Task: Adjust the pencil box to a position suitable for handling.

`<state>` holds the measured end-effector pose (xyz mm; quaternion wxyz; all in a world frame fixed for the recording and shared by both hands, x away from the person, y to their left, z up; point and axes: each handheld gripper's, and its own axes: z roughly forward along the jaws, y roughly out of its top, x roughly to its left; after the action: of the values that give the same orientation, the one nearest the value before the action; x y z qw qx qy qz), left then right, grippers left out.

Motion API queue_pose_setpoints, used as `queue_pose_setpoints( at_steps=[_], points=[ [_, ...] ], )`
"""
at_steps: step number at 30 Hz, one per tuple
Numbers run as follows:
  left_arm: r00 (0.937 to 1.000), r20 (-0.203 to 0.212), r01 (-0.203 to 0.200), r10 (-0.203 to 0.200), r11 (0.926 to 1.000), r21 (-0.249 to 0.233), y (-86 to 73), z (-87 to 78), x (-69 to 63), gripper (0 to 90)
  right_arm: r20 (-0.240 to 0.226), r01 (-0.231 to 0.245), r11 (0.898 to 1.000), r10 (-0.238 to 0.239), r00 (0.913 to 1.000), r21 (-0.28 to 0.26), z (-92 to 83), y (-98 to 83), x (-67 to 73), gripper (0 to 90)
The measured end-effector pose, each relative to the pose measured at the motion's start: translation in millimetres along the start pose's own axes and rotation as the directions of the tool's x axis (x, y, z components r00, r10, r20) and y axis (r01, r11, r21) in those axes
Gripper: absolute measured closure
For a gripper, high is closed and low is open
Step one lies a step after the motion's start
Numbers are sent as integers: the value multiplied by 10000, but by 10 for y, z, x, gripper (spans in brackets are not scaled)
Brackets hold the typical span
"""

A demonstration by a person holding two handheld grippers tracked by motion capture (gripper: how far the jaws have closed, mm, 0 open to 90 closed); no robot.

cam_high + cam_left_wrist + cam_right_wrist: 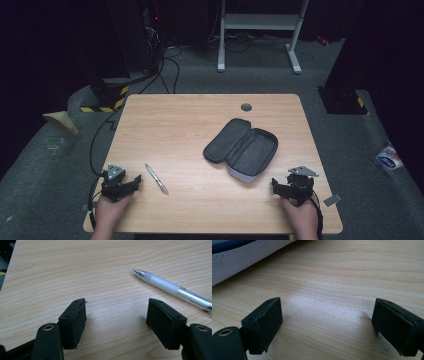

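Wooden table (190, 115) lies bare toward its far edge. Both jaws spread, empty: left gripper (131, 184) just beside the pen (156, 178), right gripper (278, 186) near the open pencil case (241, 147).

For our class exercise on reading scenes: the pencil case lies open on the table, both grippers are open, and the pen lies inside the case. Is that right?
Not quite. The pen is not inside the pencil case; it lies on the bare table, just right of the left gripper, as the high view shows. The rest holds: the case lies open, and the left gripper and right gripper are both open.
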<state>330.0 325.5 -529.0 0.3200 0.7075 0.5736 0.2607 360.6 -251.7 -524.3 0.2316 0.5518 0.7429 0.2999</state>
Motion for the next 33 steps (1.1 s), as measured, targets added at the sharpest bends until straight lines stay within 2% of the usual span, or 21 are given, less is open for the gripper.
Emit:
queue_pose_setpoints(
  at_steps=[18,25,30,33],
  points=[
    [9999,66,-112,112,9999,10,2,0,1,320,-31,17,10000,-17,10000,-13,-5,-1,-1,106],
    [9999,67,-122,122,9999,16,4,1,1,320,-260,59,9995,-67,9996,-309,-62,0,-1,117],
    [9999,78,-126,126,9999,12,5,3,1,319,-434,447,9967,-477,9979,-676,-146,31,49,122],
    [9999,79,-145,144,9999,15,5,3,3,319,-487,524,9955,-563,9972,-796,-170,42,63,128]
  ],
)
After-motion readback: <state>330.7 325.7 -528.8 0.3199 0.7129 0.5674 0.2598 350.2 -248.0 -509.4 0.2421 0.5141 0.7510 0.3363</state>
